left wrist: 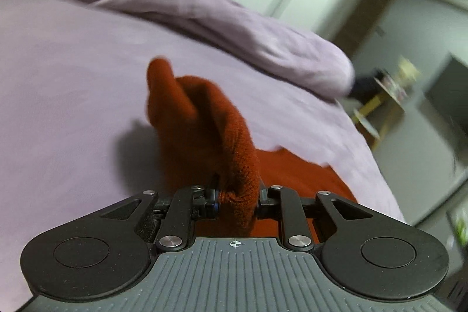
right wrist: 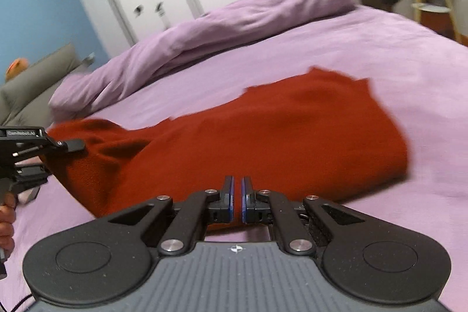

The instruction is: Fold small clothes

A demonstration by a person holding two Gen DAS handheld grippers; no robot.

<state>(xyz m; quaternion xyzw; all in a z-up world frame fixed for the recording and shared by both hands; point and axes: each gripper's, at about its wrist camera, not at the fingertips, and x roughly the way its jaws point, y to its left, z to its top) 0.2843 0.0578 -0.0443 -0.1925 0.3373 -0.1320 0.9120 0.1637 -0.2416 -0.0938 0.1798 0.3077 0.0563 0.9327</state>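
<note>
The left tool (left wrist: 238,199) pinches a bunched fold of the red garment (right wrist: 263,136) — lifted off the lilac bed (right wrist: 380,48). The rest lies spread mid-bed; the right tool (right wrist: 237,199) is nearly closed, empty.

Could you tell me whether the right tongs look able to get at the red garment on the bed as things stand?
Probably yes. The right tongs are shut and empty, just above the red garment, with nothing between them. The left tongs grip only its far-left bunched end, well clear.
</note>
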